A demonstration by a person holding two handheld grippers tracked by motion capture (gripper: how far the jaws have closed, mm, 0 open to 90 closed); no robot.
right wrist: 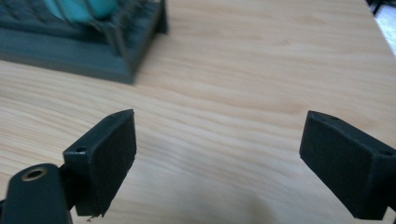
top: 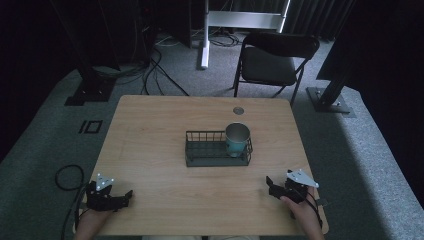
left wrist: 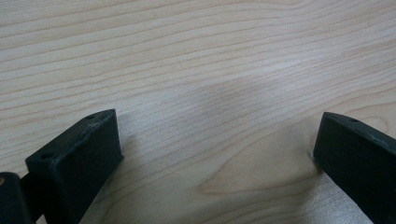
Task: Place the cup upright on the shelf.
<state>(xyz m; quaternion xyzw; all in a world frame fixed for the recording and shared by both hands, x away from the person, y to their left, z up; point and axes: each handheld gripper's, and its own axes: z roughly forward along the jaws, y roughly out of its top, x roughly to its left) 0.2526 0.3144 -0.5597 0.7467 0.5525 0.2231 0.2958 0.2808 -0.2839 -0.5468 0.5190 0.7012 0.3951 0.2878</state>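
A dark wire basket (top: pixel 200 149) stands in the middle of the wooden table (top: pixel 150 150). A metal cup (top: pixel 236 139) with a teal lower part stands upright in the basket's right end. My left gripper (top: pixel 126 196) rests near the table's front left corner, open, with bare wood between its jaws (left wrist: pixel 219 140). My right gripper (top: pixel 270 186) sits near the front right corner, also open and empty (right wrist: pixel 219 144). In the right gripper view the basket's corner (right wrist: pixel 116 60) and the cup's teal side (right wrist: pixel 79 9) show at the upper left, well ahead of the jaws.
A black folding chair (top: pixel 272 62) stands on the grey carpet beyond the table's far edge. A small round grommet (top: pixel 238 110) is set in the table near the far edge. Cables (top: pixel 155 70) run over the floor at the back left.
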